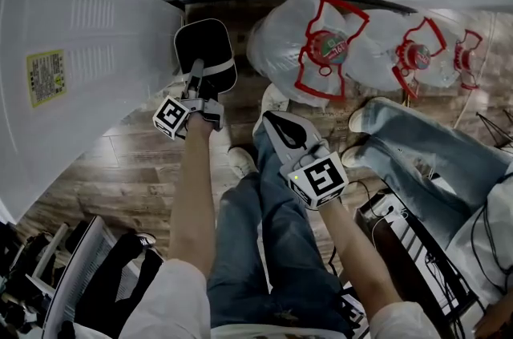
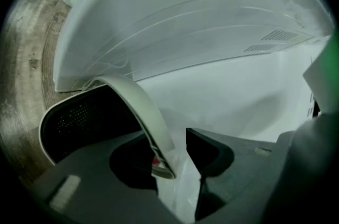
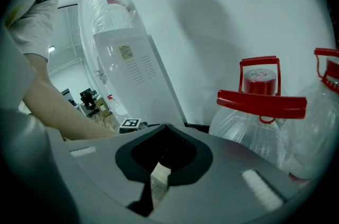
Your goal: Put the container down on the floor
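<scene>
The container [image 1: 205, 47] is black inside with a pale rim [image 2: 139, 107]. It is in the head view just above the wooden floor [image 1: 136, 169], beside the white appliance. My left gripper [image 1: 198, 78] is shut on its near rim, with one jaw inside the container and the other outside [image 2: 172, 157]. Whether its base touches the floor is hidden. My right gripper [image 1: 278, 123] hovers over my knee, apart from the container, shut with nothing in it [image 3: 159, 175].
A tall white appliance [image 1: 72, 65] fills the left. Large clear water jugs with red handles [image 1: 325, 45] [image 3: 262, 98] stand against the wall. My jeans and shoes [image 1: 240, 161] are below; another person's legs [image 1: 433, 153] are at right. Chair [image 1: 80, 273], cables and gear [image 1: 409, 241].
</scene>
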Tool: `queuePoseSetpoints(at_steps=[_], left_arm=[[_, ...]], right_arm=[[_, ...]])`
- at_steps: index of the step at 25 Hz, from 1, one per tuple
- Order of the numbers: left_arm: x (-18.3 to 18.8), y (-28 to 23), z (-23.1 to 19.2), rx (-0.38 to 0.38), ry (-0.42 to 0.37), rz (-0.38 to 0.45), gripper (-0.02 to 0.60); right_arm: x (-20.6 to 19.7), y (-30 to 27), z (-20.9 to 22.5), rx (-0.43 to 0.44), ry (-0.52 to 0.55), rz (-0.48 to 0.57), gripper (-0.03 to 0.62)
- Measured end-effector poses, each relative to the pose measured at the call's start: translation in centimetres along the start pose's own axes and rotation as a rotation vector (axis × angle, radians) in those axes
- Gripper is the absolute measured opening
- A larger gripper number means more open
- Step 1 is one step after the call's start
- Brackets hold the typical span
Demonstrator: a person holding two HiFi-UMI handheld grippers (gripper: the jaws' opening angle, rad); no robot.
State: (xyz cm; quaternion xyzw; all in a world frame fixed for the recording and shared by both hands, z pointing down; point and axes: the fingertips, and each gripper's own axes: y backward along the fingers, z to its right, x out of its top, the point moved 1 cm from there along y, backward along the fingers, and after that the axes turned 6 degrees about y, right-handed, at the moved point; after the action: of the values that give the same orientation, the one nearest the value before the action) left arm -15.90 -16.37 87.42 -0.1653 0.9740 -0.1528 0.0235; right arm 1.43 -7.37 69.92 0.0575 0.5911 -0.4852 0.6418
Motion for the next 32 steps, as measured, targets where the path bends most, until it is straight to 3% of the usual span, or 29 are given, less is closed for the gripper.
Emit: queuePoseSetpoints(at_steps=[7, 10, 15, 18, 21, 27, 32], left_arm=[[0.3, -0.3, -0.4, 0.003, 0.027, 0.022, 0.139], [1.2, -0.9, 0.0, -0.001, -0.002, 0.034, 0.118], [0.9, -0.5, -0.2, 0.039, 0.047, 0.036, 0.115], [1.4, -0.8, -0.1, 0.035, 0.026, 0.039, 0.126], [1.4, -1.5, 0.1, 0.045, -0.011, 0.004, 0.137], [-0.9, -1.9, -0.1, 0.135, -0.06, -0.131, 0.186], [1.7, -3.7, 0.8, 0.073, 0.027, -0.03, 0.195]], right_arm=[[-0.4, -0.1, 0.1, 0.02, -0.002, -0.017, 0.025], [0.1, -0.4, 0.7, 0.008, -0.013, -0.001, 0.025], [0.8, -0.3, 0.8, -0.008, -0.027, 0.018, 0.025], [1.2, -0.1, 0.6, 0.006, -0.022, 0.012, 0.025], [1.1, -0.2, 0.4, 0.015, -0.025, 0.006, 0.025], [0.9, -1.2, 0.0, 0.055, -0.024, -0.004, 0.025], [0.8, -1.6, 0.1, 0.077, -0.026, -0.018, 0.025]])
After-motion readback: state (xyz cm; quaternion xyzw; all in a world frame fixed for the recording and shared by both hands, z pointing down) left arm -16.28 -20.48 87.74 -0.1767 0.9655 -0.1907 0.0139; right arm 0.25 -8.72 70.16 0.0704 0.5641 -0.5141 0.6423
